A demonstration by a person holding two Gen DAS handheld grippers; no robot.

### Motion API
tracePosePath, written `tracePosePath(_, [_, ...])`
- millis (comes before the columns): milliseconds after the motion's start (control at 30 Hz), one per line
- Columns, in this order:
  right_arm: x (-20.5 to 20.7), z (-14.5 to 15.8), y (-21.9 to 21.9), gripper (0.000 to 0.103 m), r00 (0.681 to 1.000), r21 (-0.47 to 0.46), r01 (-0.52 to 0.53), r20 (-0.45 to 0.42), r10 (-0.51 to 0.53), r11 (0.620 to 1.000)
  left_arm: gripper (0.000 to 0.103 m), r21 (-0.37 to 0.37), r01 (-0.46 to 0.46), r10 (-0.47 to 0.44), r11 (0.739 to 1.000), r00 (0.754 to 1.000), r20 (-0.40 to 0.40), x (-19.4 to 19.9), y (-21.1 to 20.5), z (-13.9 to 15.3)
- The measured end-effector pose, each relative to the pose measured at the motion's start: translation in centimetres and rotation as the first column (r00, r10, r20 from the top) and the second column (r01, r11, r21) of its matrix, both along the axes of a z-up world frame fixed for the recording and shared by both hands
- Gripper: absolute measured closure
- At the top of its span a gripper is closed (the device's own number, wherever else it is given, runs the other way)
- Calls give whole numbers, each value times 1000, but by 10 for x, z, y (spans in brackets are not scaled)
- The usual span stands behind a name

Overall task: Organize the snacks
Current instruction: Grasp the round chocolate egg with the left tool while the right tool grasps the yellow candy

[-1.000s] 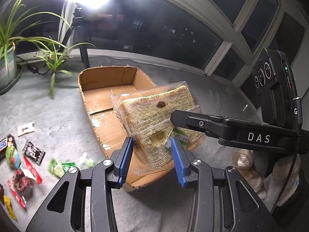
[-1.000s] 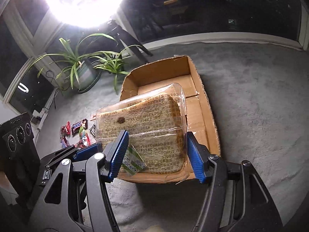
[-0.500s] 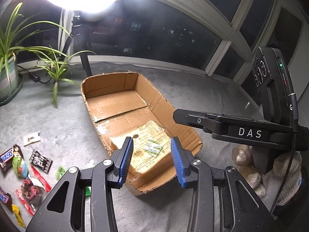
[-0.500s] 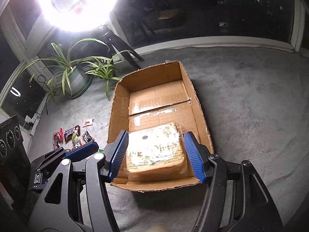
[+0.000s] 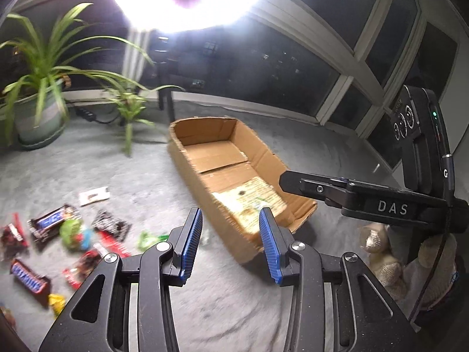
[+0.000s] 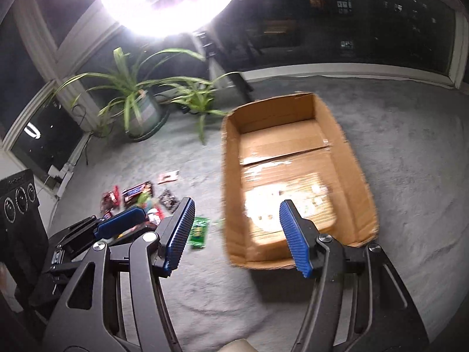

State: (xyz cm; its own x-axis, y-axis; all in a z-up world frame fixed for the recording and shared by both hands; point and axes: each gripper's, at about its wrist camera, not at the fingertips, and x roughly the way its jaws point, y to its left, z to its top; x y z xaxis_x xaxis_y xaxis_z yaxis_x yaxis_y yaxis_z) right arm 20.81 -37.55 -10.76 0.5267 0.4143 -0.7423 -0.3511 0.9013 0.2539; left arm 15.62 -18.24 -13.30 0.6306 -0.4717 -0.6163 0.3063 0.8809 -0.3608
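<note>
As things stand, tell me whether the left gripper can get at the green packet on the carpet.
Probably yes. The left gripper is open and empty, and the green packet lies loose on bare carpet just left of it, outside the cardboard box, nothing between.

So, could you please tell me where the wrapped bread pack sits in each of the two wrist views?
Left wrist view: the bread pack lies right of centre, at the near end of the cardboard box, just beyond the open left hand-held gripper.
Right wrist view: the pack lies right of centre under glare, beyond the open right hand-held gripper.
Shared landmark: the potted plant.
</note>
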Motion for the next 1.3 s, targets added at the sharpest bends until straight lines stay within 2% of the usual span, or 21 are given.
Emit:
tracePosePath(133, [-17,-1,34,40,998,15,-61,0,61,998,64,13,-38,37,999,999,6,-15,31,2])
tracePosePath(233, [-32,-4,66,28,993,11,-120,4,119,993,64,23,-80,80,997,997,14,-30,60,0])
tracePosePath(367, [-53,-14,112,28,980,-40,-199,16,200,979,64,34,-149,149,988,989,0,-45,104,-3])
tracePosePath(667, [-83,-46,183,28,956,-36,-293,-39,292,955,64,77,-282,285,956,958,-41,-85,201,-19])
tracePosePath(833, [-91,-64,213,28,949,-65,-310,-74,305,949,64,110,-326,335,939,939,-78,-102,239,-37])
tracePosePath(1000, [-81,-90,233,28,956,-115,-275,-142,258,955,64,130,-336,351,933,928,-124,-106,262,-58])
tracePosePath(1133, [-77,-103,244,34,954,-121,-266,-176,243,957,64,142,-329,349,934,924,-155,-104,270,-74])
tracePosePath(1300, [-75,-116,258,40,953,-175,-266,-194,232,948,64,172,-310,340,935,921,-190,-97,273,-91])
